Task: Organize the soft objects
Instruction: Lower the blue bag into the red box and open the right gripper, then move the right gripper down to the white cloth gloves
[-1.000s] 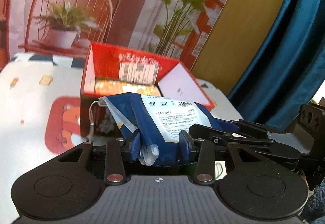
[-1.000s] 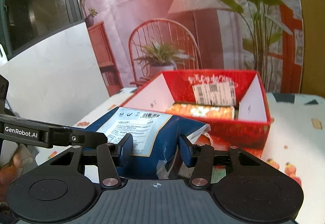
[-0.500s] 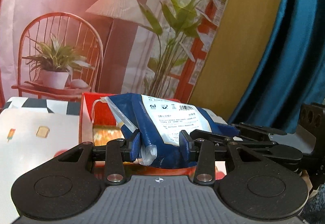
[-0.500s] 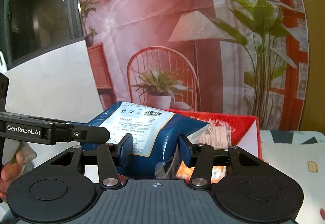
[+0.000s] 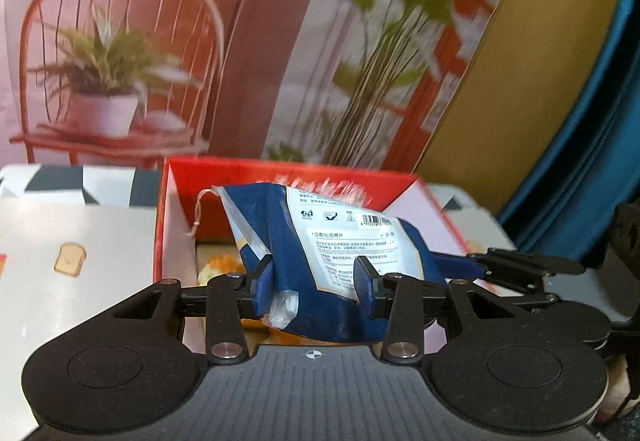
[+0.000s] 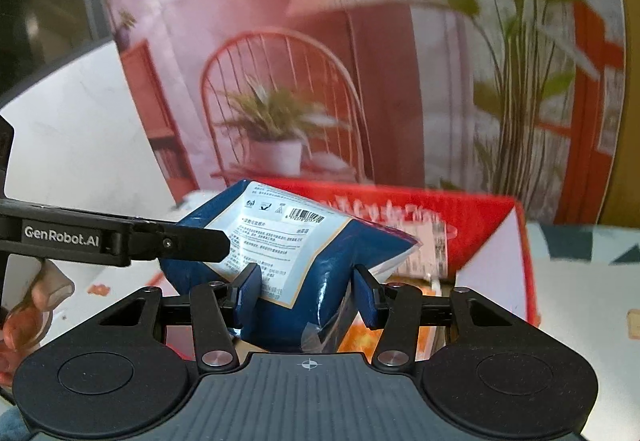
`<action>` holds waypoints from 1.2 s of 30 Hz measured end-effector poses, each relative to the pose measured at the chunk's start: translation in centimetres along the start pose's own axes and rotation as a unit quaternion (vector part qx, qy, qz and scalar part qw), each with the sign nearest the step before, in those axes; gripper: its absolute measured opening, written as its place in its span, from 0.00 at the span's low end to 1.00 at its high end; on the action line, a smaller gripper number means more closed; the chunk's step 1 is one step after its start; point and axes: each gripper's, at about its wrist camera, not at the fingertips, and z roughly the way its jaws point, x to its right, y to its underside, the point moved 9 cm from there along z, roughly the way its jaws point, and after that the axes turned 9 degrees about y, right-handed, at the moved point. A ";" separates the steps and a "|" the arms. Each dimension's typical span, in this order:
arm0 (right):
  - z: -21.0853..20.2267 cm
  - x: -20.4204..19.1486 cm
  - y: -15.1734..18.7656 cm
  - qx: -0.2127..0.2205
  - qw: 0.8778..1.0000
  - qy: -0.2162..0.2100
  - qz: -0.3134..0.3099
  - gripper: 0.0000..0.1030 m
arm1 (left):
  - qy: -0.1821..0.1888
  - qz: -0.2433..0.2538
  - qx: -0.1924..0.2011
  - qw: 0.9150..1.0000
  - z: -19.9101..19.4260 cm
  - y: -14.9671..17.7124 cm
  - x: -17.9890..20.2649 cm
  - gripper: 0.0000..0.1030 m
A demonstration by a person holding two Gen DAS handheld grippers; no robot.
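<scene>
A soft blue plastic pouch (image 5: 320, 253) (image 6: 288, 253) is being clamped by left gripper (image 5: 316, 283) and right gripper (image 6: 306, 289) above an open red cardboard box (image 5: 176, 209) (image 6: 492, 225).

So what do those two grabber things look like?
Both are black. The left gripper and right gripper each have blue-padded fingers, two round discs, silver screws and a ridged grey middle. White letters read "GenRobot.AI".

Dark blue pouch (image 5: 296, 253) with white printed label and barcode, red box (image 5: 168, 209) with pale inner flaps, white tablecloth (image 5: 60, 289) dotted with toast motifs, teal curtain (image 5: 592, 145), black grippers with blue pads (image 6: 248, 295).
</scene>
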 end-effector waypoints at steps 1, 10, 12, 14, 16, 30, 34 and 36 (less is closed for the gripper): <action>0.7 0.2 0.4 -0.010 1.000 0.001 0.000 0.45 | -0.004 -0.001 -0.009 1.000 0.6 0.4 -0.3 0.42; 3.4 0.8 3.5 -0.077 0.997 0.001 0.018 0.46 | -0.018 -0.005 -0.070 0.997 2.6 2.8 -1.5 0.42; 3.5 0.7 3.9 -0.085 0.996 0.000 0.020 0.47 | -0.020 -0.007 -0.073 0.997 2.5 3.0 -1.6 0.43; 3.4 0.8 4.0 -0.087 0.996 0.001 0.019 0.47 | -0.021 -0.005 -0.076 0.997 2.2 3.1 -1.4 0.45; 3.2 0.6 4.1 -0.086 0.996 0.003 0.017 0.48 | -0.021 0.001 -0.075 0.997 1.8 3.2 -1.1 0.51; -4.1 -0.4 2.9 0.005 0.999 0.039 -0.013 0.64 | -0.034 0.044 -0.005 0.998 -5.6 3.3 2.5 0.61; -6.8 -0.6 3.7 0.030 0.999 0.037 -0.010 0.64 | -0.034 0.025 0.006 0.999 -7.8 5.5 2.9 0.61; -8.0 -0.8 4.5 0.037 0.999 0.033 -0.006 0.64 | -0.033 0.016 0.006 0.999 -8.6 6.9 3.0 0.61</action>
